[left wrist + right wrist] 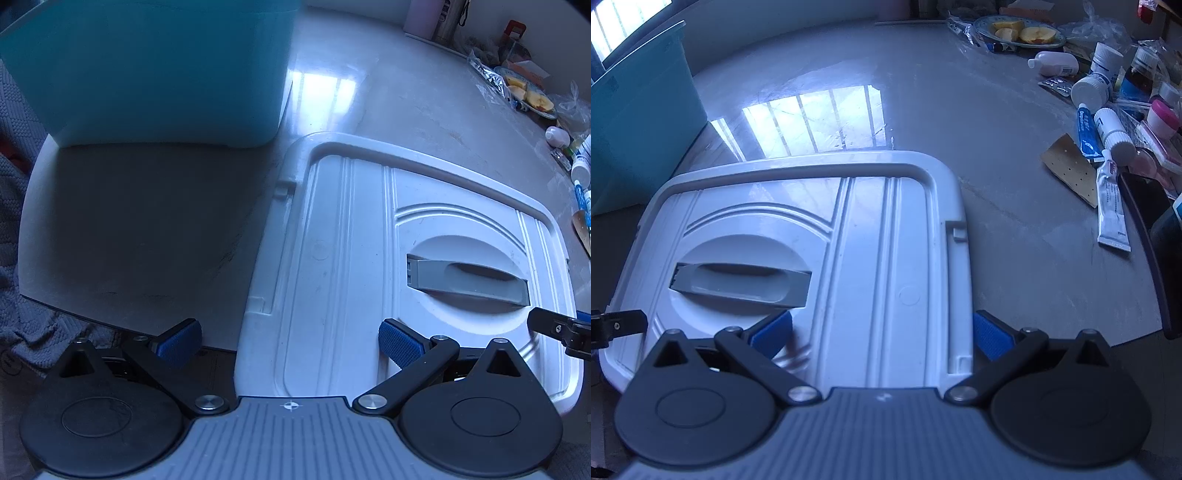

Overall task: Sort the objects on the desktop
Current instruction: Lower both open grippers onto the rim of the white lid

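The teal bin (pixel 155 70) stands ahead and to the left of the left gripper (pixel 290 347), its mouth out of view, so whether it holds anything cannot be told. Its white lid (pixel 332 258) lies flat on the surface (pixel 424 103) beside it, handle (pixel 469 280) up, which leaves the bin open for loading. The left gripper's fingers (pixel 181 343) are spread wide and hold nothing; the lid's near left edge sits between them. The right gripper (pixel 882 336) hovers over the lid's other end, its fingers (pixel 991 339) also apart and empty. Ahead and right of them, tubes (pixel 1112 206), white bottles (pixel 1091 88) and jars lie jumbled, unsorted, well apart from the bin.
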Available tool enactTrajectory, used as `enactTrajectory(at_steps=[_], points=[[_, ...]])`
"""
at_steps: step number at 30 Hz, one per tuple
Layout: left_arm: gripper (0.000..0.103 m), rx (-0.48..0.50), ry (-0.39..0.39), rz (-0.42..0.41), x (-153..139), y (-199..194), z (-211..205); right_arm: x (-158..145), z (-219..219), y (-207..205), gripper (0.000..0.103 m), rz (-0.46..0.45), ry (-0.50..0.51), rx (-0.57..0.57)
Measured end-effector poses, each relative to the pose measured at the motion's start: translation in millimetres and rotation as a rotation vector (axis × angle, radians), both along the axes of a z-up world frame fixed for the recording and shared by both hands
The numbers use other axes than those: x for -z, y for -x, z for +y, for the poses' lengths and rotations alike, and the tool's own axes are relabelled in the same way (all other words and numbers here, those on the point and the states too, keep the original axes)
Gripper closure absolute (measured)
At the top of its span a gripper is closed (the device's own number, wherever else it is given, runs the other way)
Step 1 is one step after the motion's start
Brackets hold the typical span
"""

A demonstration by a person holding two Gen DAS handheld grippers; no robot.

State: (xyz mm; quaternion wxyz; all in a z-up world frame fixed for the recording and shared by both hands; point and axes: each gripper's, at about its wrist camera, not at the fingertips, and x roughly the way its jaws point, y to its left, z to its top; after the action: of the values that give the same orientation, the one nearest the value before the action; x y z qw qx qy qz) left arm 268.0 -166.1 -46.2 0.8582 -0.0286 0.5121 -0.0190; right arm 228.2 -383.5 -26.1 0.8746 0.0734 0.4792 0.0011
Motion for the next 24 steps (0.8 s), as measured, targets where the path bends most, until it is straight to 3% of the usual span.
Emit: enactTrajectory(at_steps=[2, 7, 14, 21, 24], points=[[0.000, 0.039, 0.055, 0.034, 3, 2, -5, 0, 2, -2, 0.000, 0.002, 0.004, -0.023], [0.000, 0.040, 0.041, 0.020, 2, 4, -11, 1, 2, -7, 0.000, 0.006, 0.003, -0.039], [0.000, -0.017, 0.067, 0.021, -9, -6, 18, 1, 1, -14, 0.000, 0.011, -0.003, -0.043], [0.000, 0.142, 0.031, 0.061, -2, -29, 13, 3, 0, -18, 0.000, 0.015, -0.004, -0.047], [0.000, 0.141, 0.032, 0.060, -1, -32, 8, 3, 1, -15, 0.000, 0.018, -0.004, -0.054]])
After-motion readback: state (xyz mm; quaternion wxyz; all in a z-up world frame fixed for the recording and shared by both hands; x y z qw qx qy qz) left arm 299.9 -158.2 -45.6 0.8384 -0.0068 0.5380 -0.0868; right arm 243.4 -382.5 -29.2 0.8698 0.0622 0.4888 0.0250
